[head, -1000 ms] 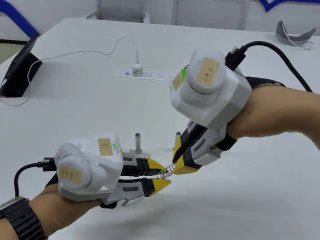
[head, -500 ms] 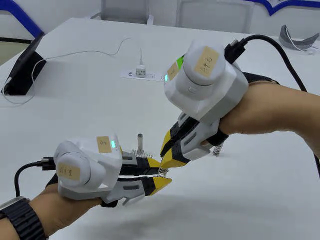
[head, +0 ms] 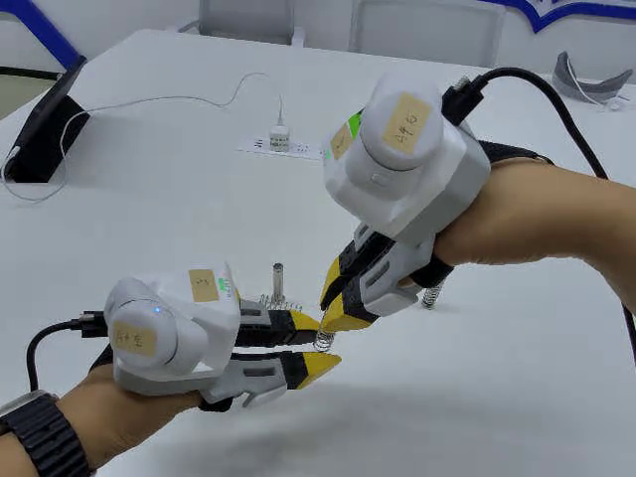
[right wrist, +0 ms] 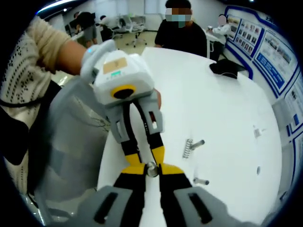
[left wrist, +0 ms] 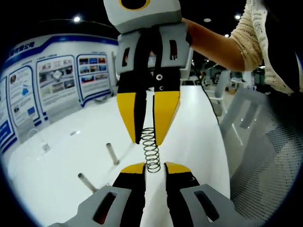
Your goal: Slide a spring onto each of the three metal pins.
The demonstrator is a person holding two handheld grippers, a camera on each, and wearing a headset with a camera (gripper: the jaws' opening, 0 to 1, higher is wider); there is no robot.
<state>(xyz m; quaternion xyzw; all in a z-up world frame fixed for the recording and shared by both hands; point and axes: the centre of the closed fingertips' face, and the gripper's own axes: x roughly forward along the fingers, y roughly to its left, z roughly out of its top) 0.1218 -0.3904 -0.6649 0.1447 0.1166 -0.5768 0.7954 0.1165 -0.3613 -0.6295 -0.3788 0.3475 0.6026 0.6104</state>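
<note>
Near the middle of the white table (head: 149, 229), the left gripper (head: 325, 344) is pointing rightward from the near left. The right gripper (head: 330, 316) is pointing down and leftward from the right, so their yellow tips are meeting just above the tabletop. A short spring (head: 323, 341) is sitting between them. In the left gripper view the left gripper's jaws are pinching one end of it, with only the coil's width between them. The right gripper's jaws are clenching the other end, so the coil is spanning from tip to tip. In the right gripper view this spring is showing end-on as a small ring squeezed between the right gripper's yellow tips. Just beyond the left gripper, on the far side, a bare metal pin (head: 277, 281) is standing upright. A second spring (head: 268, 300) is lying on the table at its foot; whether the two are touching is hard to tell. In the right gripper view another pin (right wrist: 201, 181) is also standing bare, a little apart from that pair. To the right of the right gripper a third spring (head: 431, 295) is standing nearly upright, partly hidden behind the gripper's body, and I cannot tell whether it is sitting on a pin. Farther back a power strip (head: 288, 148) is lying flat with a white cable (head: 179, 101) trailing leftward toward a dark stand (head: 45, 129) at the far left edge.
</note>
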